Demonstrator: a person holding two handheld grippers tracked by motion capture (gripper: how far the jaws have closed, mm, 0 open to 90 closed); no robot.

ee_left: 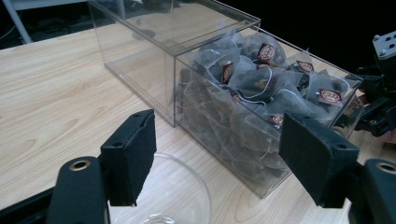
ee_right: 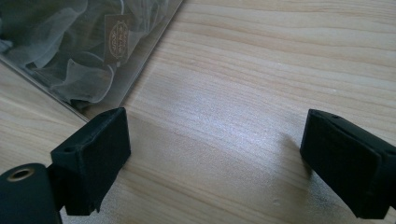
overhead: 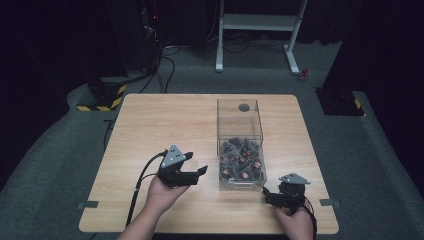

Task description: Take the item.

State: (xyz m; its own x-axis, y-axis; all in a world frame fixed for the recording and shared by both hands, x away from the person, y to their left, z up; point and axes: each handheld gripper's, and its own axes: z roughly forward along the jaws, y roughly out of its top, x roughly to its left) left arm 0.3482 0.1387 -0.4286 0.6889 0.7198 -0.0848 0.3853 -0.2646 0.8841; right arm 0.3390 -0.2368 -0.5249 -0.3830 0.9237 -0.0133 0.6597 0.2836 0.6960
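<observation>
Glass bowl (ee_left: 163, 196) sits under my left gripper (ee_left: 217, 158), jaws wide, nothing held. Tea bags (ee_left: 261, 79) just ahead in clear box (ee_left: 140, 60). Right gripper (ee_right: 215, 163) wide too, nothing held. Next I reach in, pinch one bag.

— Underneath everything?
— Light wooden table (overhead: 150, 125).
— Resting on it?
— Clear plastic box (overhead: 240, 117) full of tea bags (overhead: 242, 160), right of centre; just beside it, a clear glass bowl (ee_left: 182, 196).
</observation>
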